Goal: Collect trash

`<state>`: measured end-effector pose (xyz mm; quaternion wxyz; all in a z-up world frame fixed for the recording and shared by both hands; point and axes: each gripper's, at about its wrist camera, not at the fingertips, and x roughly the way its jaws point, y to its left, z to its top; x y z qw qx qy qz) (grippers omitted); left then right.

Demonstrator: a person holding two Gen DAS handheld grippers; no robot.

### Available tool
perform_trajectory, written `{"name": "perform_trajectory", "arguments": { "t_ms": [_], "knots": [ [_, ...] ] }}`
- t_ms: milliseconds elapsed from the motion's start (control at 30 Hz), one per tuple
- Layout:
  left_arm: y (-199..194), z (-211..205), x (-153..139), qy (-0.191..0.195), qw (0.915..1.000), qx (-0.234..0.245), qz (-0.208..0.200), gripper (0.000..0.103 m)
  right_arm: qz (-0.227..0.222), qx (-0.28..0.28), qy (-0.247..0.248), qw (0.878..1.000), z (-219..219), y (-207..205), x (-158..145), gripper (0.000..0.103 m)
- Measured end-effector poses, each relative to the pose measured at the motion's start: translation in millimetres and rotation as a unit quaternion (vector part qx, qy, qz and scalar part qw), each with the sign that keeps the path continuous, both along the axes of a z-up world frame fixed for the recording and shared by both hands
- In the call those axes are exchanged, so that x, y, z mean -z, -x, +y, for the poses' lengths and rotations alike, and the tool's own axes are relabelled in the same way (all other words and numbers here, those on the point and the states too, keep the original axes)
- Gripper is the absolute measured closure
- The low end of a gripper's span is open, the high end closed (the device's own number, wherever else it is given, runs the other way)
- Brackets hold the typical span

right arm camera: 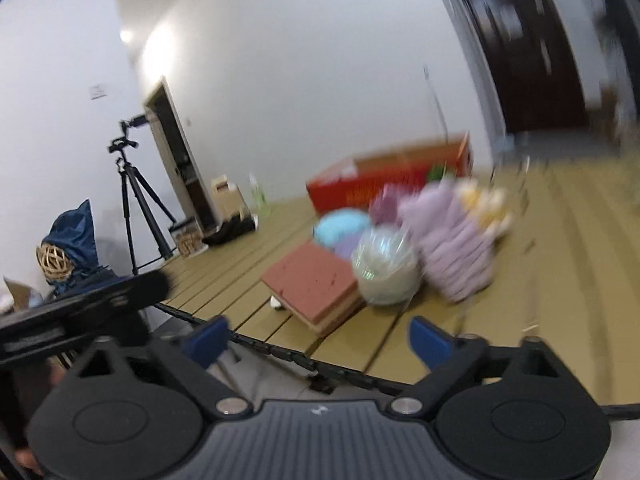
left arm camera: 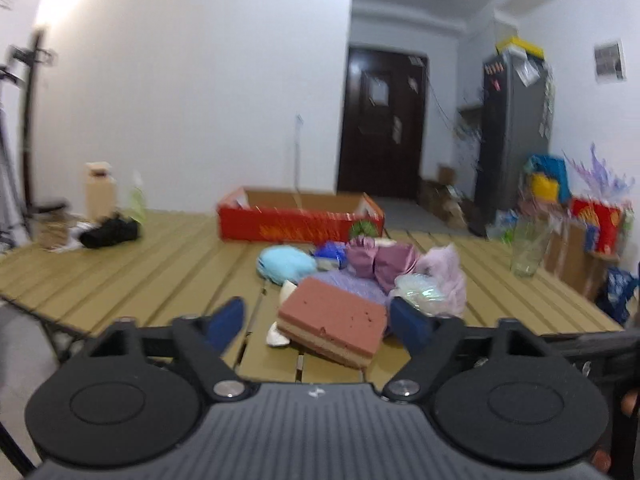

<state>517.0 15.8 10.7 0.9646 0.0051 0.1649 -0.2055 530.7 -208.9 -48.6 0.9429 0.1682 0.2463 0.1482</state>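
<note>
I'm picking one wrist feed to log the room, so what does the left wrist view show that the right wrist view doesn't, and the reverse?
Only the left wrist view shows the grey fridge, the empty glass on the table and the left gripper, open before the pink sponge block.

Only the right wrist view shows the tripod, the dark blue bag and the right gripper, open.

Both show the slatted table, the red cardboard box, the sponge block and the blurred trash pile.

- A lived-in home: white walls, a dark wooden door (left arm camera: pixel 382 128) down a short hallway.
- A grey fridge (left arm camera: pixel 514 136) covered in notes and magnets.
- Boxes and bags (left arm camera: pixel 548 184) piled beside a slatted folding bench (left arm camera: pixel 160 264).
</note>
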Motion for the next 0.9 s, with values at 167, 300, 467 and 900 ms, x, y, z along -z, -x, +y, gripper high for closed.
{"name": "perform_trajectory", "arguments": {
  "t_ms": [167, 300, 467, 900],
  "knots": [
    [-80, -17, 26, -0.003, 0.9995, 0.008, 0.03, 0.051, 0.049, 0.021, -0.052, 0.997, 3, -56, 21, 0.069],
    [-112, -17, 47, 0.023, 0.9962, 0.009, 0.083, 0.066, 0.054, 0.029, -0.069, 0.996, 2, -77, 29, 0.069],
    [-116, -2, 51, 0.069, 0.9926, 0.02, 0.098, 0.073, 0.061, 0.028, -0.087, 0.994, -4, -96, 38, 0.065],
    [-54, 17, 10, 0.086, 0.9945, -0.023, 0.056, 0.082, 0.049, -0.059, -0.117, 0.99, -6, -77, 21, 0.074]
  ]
}}
